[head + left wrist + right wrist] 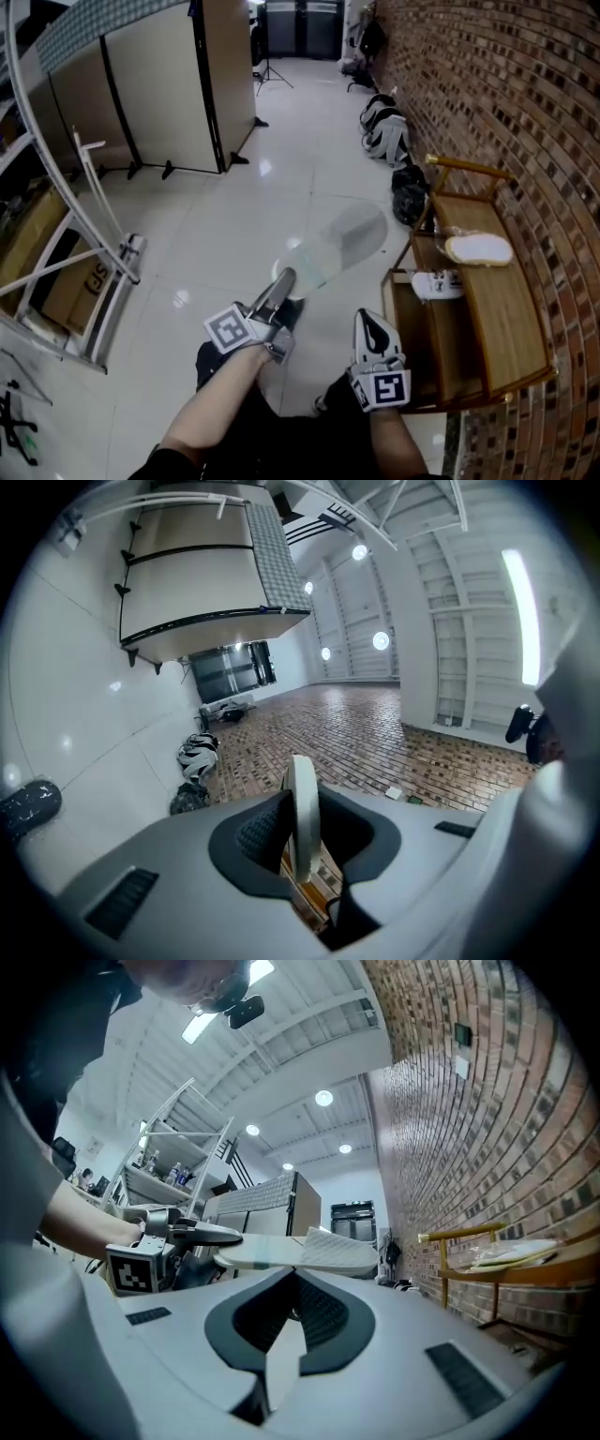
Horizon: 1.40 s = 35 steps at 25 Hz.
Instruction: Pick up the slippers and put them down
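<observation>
My left gripper point(284, 278) is shut on the heel edge of a pale grey-white slipper point(342, 242), which hangs blurred over the floor left of the wooden rack point(497, 319). In the left gripper view the slipper's thin sole point(302, 808) stands upright between the pads of that gripper point(302, 832). A second pale slipper point(479, 249) lies on the rack's top shelf. A white shoe-like thing point(437, 284) sits on the lower shelf. My right gripper point(372, 323) is shut on nothing, near the rack's front corner. The right gripper view shows its jaws point(295, 1312), the held slipper point(300, 1251) and the rack slipper point(511, 1253).
A brick wall point(525, 112) runs along the right behind the rack. Bags point(386, 131) and a black sack point(409, 192) lie at its foot. Beige partition panels point(159, 84) stand at the left back. A white metal frame point(94, 272) with cardboard leans at the left.
</observation>
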Each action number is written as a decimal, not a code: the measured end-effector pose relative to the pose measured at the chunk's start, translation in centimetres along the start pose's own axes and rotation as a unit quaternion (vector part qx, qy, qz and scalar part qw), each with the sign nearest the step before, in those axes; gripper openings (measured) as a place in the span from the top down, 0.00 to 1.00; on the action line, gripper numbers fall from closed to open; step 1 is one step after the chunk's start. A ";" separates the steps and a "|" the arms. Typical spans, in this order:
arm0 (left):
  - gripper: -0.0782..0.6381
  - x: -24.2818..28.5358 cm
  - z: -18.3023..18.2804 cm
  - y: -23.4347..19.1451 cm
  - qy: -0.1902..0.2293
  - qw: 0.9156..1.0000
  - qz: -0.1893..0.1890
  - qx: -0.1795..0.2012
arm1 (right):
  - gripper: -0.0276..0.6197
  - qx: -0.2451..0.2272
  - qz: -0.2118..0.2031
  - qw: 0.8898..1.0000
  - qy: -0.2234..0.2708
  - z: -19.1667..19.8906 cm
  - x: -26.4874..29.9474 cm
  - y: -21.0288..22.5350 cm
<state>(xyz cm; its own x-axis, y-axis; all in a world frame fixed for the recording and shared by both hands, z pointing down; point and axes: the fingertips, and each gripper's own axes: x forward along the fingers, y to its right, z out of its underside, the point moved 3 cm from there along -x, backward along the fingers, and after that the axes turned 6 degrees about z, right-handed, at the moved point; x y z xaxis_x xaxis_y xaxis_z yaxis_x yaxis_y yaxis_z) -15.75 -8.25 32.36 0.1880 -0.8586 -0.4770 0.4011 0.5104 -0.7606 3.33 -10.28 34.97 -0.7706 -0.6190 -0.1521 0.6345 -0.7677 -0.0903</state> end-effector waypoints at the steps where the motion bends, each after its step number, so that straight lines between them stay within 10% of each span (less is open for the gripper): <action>1: 0.80 -0.3 -0.3 -0.5 0.005 1.000 -0.002 0.002 | 0.95 0.000 0.000 1.000 -0.002 0.2 0.8 -0.1; 23: 0.80 1.5 3.4 -21.1 0.057 0.990 -0.120 -0.041 | 0.95 0.016 0.011 0.992 -0.122 14.4 15.0 8.9; 35: 0.80 1.0 10.3 -32.9 0.085 0.972 -0.190 -0.105 | 0.95 0.093 0.045 0.966 -0.238 23.1 16.1 11.9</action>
<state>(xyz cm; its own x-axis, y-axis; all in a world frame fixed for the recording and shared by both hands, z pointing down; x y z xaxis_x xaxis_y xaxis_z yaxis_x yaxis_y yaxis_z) -19.55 -26.41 61.46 -0.0957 -0.9759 -0.1960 0.2165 0.1718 -0.9610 -2.91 -33.24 54.16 -0.6811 -0.6573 0.3227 0.7130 -0.6956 0.0880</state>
